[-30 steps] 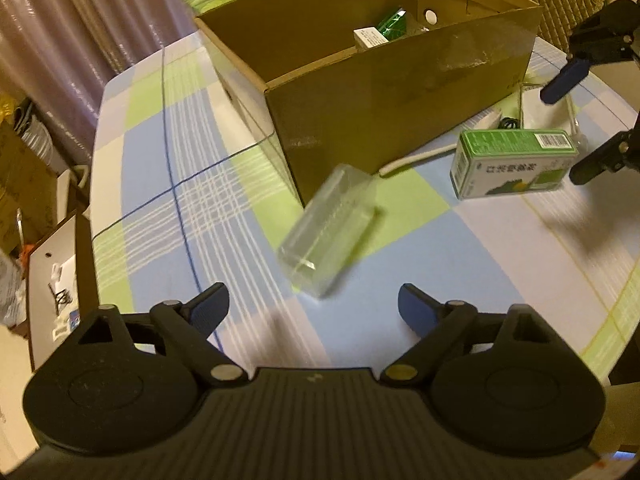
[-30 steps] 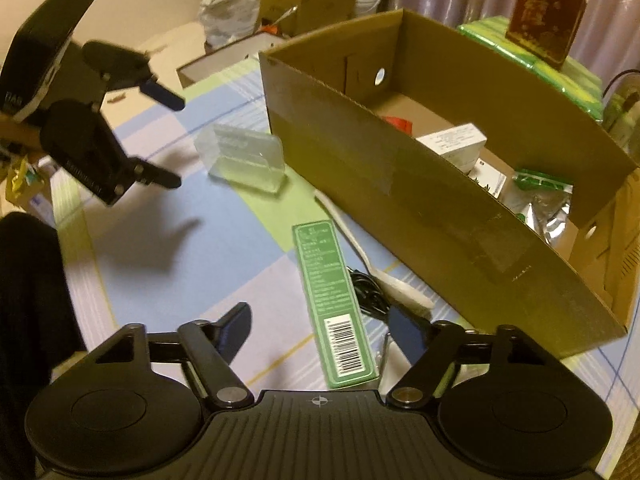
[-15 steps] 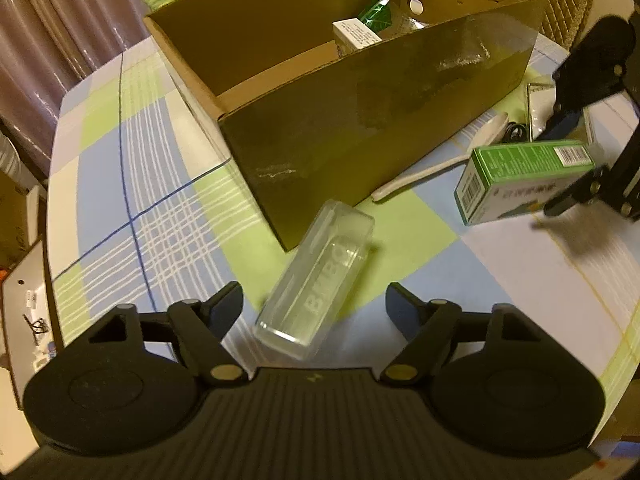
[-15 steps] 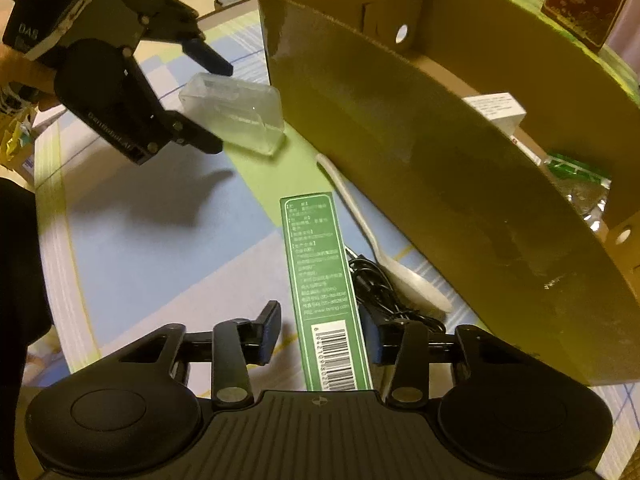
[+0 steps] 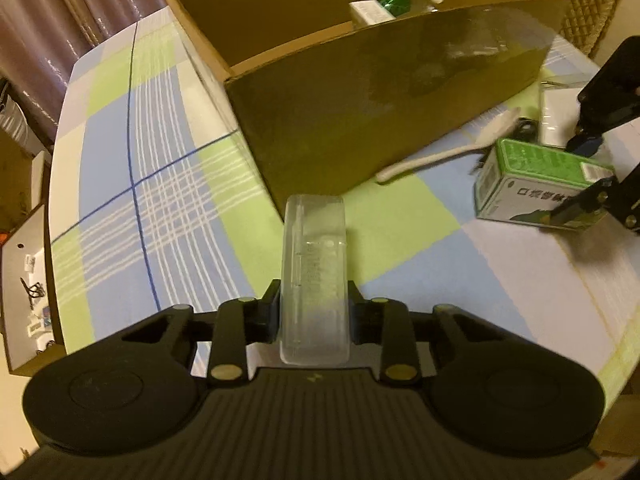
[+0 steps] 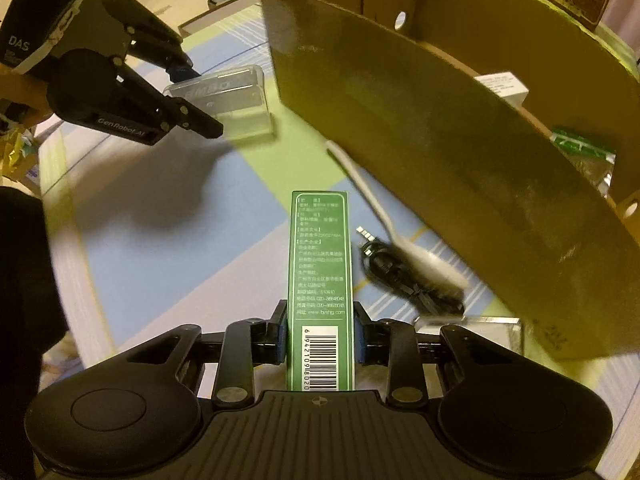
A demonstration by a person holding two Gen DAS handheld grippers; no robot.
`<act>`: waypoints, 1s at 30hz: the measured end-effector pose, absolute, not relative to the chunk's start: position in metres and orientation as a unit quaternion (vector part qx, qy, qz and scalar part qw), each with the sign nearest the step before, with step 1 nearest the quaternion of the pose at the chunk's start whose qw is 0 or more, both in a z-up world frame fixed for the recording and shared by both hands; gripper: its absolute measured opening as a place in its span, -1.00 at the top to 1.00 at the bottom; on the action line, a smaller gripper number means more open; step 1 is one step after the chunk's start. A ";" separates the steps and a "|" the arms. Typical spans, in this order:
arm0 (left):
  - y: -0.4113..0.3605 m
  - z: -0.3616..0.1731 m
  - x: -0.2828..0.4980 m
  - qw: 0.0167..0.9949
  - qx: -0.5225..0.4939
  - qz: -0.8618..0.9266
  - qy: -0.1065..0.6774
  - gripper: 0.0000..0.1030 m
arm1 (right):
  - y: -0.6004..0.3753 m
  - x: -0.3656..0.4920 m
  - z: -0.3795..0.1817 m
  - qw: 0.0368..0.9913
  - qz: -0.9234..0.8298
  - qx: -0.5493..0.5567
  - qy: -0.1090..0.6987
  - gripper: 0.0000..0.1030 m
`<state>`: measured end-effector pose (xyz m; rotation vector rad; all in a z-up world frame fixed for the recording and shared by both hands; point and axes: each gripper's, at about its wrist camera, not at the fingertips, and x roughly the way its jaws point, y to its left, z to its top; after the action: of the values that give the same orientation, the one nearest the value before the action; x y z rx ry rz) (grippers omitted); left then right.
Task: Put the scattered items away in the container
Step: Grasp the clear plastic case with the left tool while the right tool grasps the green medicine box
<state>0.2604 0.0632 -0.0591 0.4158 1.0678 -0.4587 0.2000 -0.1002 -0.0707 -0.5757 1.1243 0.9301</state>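
Left gripper (image 5: 314, 312) clamped on long sides of clear rectangular plastic case (image 5: 314, 268), near end, far end toward box corner. Right gripper (image 6: 320, 334) pinching narrow green printed carton (image 6: 320, 280) at its barcode end. Both items low over checked tablecloth (image 5: 160, 208). White plastic spoon (image 6: 384, 216) and black coiled cable (image 6: 404, 280) lie beside box. Advice: lift both above brown cardboard box (image 6: 420, 120) wall before releasing; end-gripped items may droop.
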 end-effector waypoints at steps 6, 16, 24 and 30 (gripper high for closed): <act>0.050 -0.046 0.218 0.813 0.196 -0.238 0.494 0.49 | -0.114 0.173 -0.067 0.707 0.410 -0.257 0.515 0.47; 0.021 -0.057 0.173 0.799 0.216 -0.245 0.505 0.49 | -0.139 0.140 -0.073 0.717 0.365 -0.253 0.537 0.46; 0.013 -0.063 0.174 0.799 0.203 -0.246 0.510 0.49 | -0.135 0.148 -0.079 0.725 0.364 -0.237 0.535 0.46; 0.009 -0.070 0.182 0.794 0.203 -0.250 0.515 0.48 | -0.127 0.150 -0.088 0.720 0.365 -0.244 0.537 0.44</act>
<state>0.1825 0.0095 -0.0699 0.4362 1.1066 -0.5377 0.1502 -0.1273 -0.0877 -0.5395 1.1878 0.8065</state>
